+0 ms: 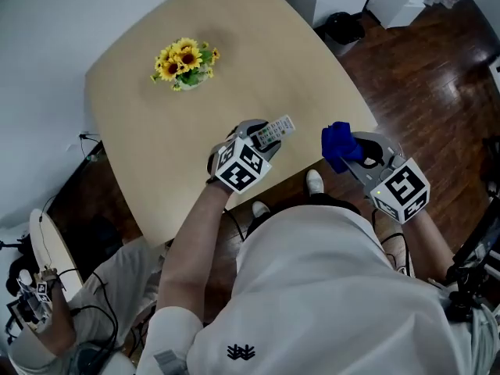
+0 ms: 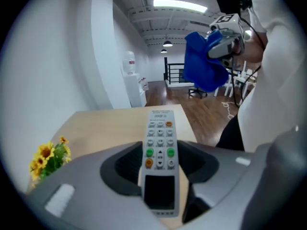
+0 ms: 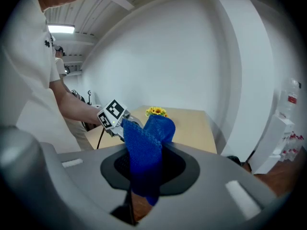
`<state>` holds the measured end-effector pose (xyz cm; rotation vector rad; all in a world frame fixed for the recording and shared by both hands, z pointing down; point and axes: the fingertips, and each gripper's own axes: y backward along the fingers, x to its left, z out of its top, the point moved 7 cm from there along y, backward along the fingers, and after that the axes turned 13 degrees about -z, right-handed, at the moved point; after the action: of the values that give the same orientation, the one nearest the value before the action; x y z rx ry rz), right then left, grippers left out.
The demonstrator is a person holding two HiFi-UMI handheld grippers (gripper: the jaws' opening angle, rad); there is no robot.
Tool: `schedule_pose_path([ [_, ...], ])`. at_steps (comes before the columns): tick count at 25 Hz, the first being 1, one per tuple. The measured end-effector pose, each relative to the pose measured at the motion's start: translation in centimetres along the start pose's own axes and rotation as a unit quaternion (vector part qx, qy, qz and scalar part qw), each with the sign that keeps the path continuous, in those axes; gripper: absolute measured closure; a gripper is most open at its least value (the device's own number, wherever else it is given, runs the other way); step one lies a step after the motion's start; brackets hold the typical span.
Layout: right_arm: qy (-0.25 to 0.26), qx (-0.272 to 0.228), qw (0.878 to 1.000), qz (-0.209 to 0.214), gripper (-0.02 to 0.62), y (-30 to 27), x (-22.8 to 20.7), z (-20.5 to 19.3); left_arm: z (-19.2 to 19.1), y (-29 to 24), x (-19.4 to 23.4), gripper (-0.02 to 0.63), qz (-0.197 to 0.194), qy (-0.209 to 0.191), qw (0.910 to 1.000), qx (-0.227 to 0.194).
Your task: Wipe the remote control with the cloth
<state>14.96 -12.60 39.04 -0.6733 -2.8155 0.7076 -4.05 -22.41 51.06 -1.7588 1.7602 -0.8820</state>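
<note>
Remote and cloth held over the table's (image 1: 141, 139) near edge

The left gripper (image 1: 262, 137) is clamped on the remote (image 1: 275, 130). At its 3 o'clock, the right gripper (image 1: 353, 153) is closed on the blue cloth (image 1: 337, 145). Flowers (image 1: 184, 63) stand at 10 o'clock.

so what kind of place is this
Probably an office or workroom, not a home: a water dispenser by the white wall, strip lights overhead, and a plain table on a wood floor.

Remote (image 1: 275, 130) rear hidden by left hand-held gripper (image 1: 258, 136).
</note>
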Motion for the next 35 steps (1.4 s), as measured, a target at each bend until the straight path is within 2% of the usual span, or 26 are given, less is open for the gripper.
schedule_pose_path([
  [4, 0.025, -0.047, 0.997, 0.048, 0.517, -1.7, 2.7, 4.1, 0.2, 3.2, -2.3, 0.367, 0.032, 0.005, 0.9994, -0.010],
  [9, 0.049, -0.096, 0.986, 0.128, 0.517, -3.7, 8.2, 8.3, 0.1, 6.5, -5.0, 0.367, 0.061, 0.014, 0.9979, -0.015],
  [15, 0.074, -0.100, 0.969, 0.215, 0.517, -7.9, 15.4, 8.7, -0.6, 8.7, -6.5, 0.367, 0.088, 0.020, 0.9956, -0.026],
  [18, 0.081, -0.090, 0.964, 0.237, 0.517, -9.3, 17.9, 8.2, -1.6, 10.0, -6.9, 0.367, 0.098, 0.032, 0.9942, -0.030],
  [24, 0.099, -0.087, 0.968, 0.213, 0.517, -10.6, 17.4, 8.7, -4.1, 12.6, -6.9, 0.367, 0.119, 0.058, 0.9908, -0.028],
  [35, 0.093, -0.066, 0.990, 0.085, 0.517, -11.4, 8.8, 8.2, -6.4, 12.9, -5.9, 0.367, 0.120, 0.060, 0.9909, -0.010],
])
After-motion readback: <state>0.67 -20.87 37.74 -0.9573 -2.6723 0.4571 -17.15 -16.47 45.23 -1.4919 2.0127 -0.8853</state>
